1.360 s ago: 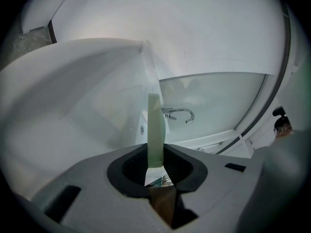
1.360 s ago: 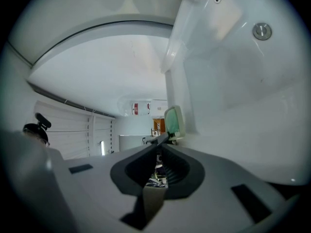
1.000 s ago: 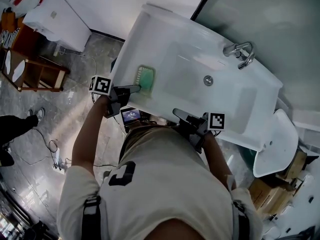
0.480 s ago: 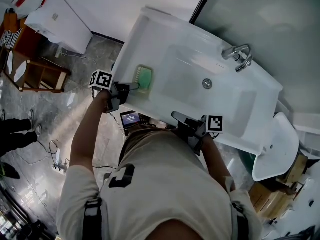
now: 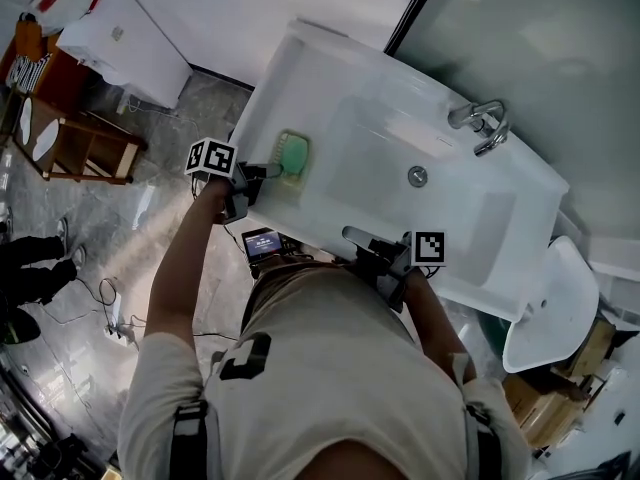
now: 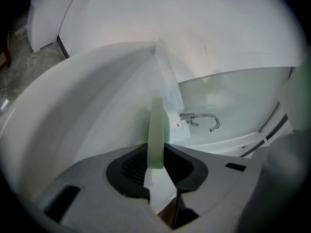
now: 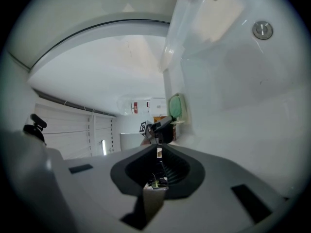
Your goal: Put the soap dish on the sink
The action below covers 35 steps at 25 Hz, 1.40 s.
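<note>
Pinching the near edge of the soap dish (image 5: 292, 154), the left hand-held gripper (image 5: 272, 171) has its two jaws pressed on the thin pale rim. In the left gripper view the dish shows edge-on, standing right between the two dark pads. The jaws are only a little apart, just as wide as the rim.

The dish is green inside with a pale rim. It is at the left end of the white sink (image 5: 330, 63), over the flat top edge and just left of the bowl. I cannot tell if its bottom touches the sink yet.

The right hand-held gripper (image 5: 352, 234) is at the near edge of the sink, well apart from the dish. Its jaws are pressed together with nothing between them. It points along the sink toward the dish and the left hand-held gripper.

The sink bowl has a round metal drain (image 5: 418, 176) in its middle. A shiny faucet (image 5: 480, 120) stands at the far right edge of the bowl.

On the floor at the far left is a wooden shelf (image 5: 75, 148). A small lit screen (image 5: 264, 244) sits under the sink's near edge.
</note>
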{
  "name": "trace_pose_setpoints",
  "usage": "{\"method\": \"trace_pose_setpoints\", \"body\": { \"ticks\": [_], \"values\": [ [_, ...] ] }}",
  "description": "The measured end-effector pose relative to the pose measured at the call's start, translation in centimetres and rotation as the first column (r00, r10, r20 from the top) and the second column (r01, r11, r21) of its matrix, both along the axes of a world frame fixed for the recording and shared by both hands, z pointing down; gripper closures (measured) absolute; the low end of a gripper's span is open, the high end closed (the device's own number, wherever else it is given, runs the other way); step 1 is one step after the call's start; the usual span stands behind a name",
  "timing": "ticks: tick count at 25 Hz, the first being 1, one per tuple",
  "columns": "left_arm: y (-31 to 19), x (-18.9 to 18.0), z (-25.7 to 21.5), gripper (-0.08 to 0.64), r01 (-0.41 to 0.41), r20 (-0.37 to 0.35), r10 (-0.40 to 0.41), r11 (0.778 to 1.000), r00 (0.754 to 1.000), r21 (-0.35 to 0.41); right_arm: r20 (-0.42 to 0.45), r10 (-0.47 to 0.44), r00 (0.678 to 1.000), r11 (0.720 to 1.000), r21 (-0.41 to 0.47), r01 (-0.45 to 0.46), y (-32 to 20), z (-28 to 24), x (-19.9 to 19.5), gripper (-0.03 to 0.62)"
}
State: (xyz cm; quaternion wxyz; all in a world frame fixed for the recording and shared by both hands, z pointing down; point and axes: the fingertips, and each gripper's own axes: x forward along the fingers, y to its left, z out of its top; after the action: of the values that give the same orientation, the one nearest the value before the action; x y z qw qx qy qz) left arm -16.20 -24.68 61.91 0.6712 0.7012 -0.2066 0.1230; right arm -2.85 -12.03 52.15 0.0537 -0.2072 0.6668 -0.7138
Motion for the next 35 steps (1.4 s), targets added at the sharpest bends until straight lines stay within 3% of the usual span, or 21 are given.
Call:
{"method": "trace_pose_setpoints", "body": {
  "ticks": [8, 14, 17, 20, 25, 28, 32, 35],
  "values": [
    [-1.4, -0.7, 1.1, 0.460, -0.010, 0.156, -0.005, 0.995, 0.988, 0.097, -0.017, -0.011, 1.000, 1.000, 0.003, 0.011, -1.2, 0.0, 0.3, 0.563],
    [-2.4, -2.0, 1.4, 0.429, -0.024, 0.282, -0.033, 0.980, 0.959, 0.198, -0.025, -0.015, 1.000, 1.000, -0.003, 0.015, -1.2, 0.3, 0.3, 0.563],
    [-2.4, -2.1, 1.4, 0.365, -0.054, 0.316, -0.021, 0.973, 0.948, 0.226, -0.026, -0.019, 0.999, 1.000, 0.009, 0.020, -1.4, 0.3, 0.3, 0.563],
    [-2.2, -2.3, 1.3, 0.360, -0.085, 0.350, -0.008, 0.965, 0.937, 0.248, -0.034, -0.019, 0.999, 1.000, 0.008, 0.019, -1.4, 0.4, 0.2, 0.563],
    [-1.5, -2.2, 1.1, 0.291, -0.191, 0.414, 0.053, 0.935, 0.909, 0.300, -0.037, -0.019, 0.999, 1.000, 0.003, 0.019, -1.4, 0.6, 0.0, 0.563],
    [-0.5, -1.8, 0.9, 0.247, -0.309, 0.476, 0.126, 0.892, 0.871, 0.330, -0.040, -0.016, 0.999, 1.000, 0.003, 0.016, -1.5, 0.7, 0.1, 0.563],
    [0.2, -1.5, 1.5, 0.244, -0.463, 0.602, 0.185, 0.815, 0.777, 0.348, -0.047, -0.018, 0.999, 1.000, 0.007, 0.018, -1.6, 0.9, 0.0, 0.563],
    [0.3, -1.6, 1.7, 0.245, -0.512, 0.672, 0.170, 0.784, 0.720, 0.351, -0.052, -0.017, 0.999, 1.000, 0.005, 0.018, -1.6, 0.9, 0.0, 0.563]
  ]
}}
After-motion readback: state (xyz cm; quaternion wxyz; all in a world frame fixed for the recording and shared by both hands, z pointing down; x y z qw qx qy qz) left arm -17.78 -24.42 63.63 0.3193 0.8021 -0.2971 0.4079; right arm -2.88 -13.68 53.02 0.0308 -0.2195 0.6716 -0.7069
